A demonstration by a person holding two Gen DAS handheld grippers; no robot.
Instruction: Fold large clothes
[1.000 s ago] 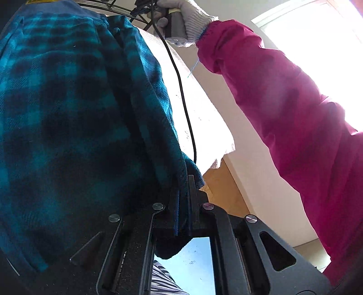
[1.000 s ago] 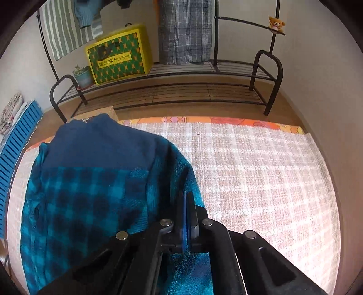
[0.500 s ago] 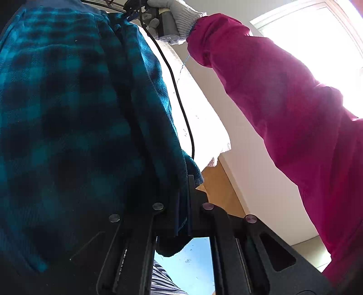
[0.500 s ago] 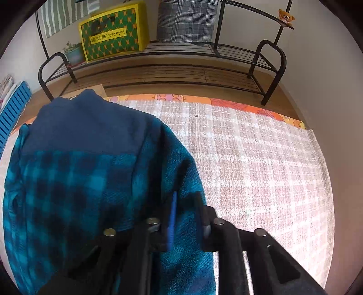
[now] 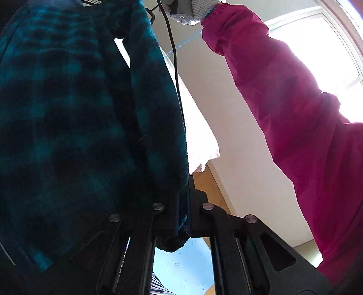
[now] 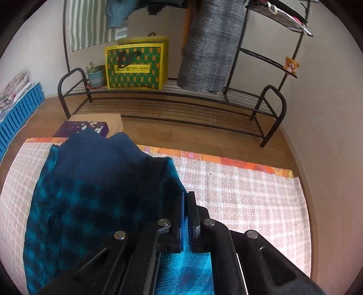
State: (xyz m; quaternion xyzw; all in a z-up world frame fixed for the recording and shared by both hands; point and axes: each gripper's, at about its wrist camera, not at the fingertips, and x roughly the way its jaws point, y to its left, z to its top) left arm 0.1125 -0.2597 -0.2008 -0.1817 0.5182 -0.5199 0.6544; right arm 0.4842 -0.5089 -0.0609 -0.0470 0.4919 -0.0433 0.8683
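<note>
A teal and dark plaid fleece shirt (image 5: 68, 113) with a plain navy upper part (image 6: 97, 154) hangs lifted over the checked mat (image 6: 245, 199). My left gripper (image 5: 183, 188) is shut on the shirt's edge, which runs up from its jaws. My right gripper (image 6: 187, 199) is shut on the shirt's other edge, the blue pads nearly touching with cloth between them. The person's pink sleeve (image 5: 283, 102) and gloved hand (image 5: 192, 6) holding the right gripper show in the left wrist view.
A black metal rack (image 6: 181, 99) stands at the back with a yellow-green box (image 6: 136, 65), a potted plant (image 6: 95, 74) and a hanging grey checked cloth (image 6: 211, 45). A blue crate (image 6: 18, 113) is at left. A purple box (image 6: 84, 129) lies beyond the mat.
Both grippers have risen with the shirt. The right gripper's jaws spread briefly, then closed again on the edge. The shirt now hangs more bunched, its top further from the mat.
</note>
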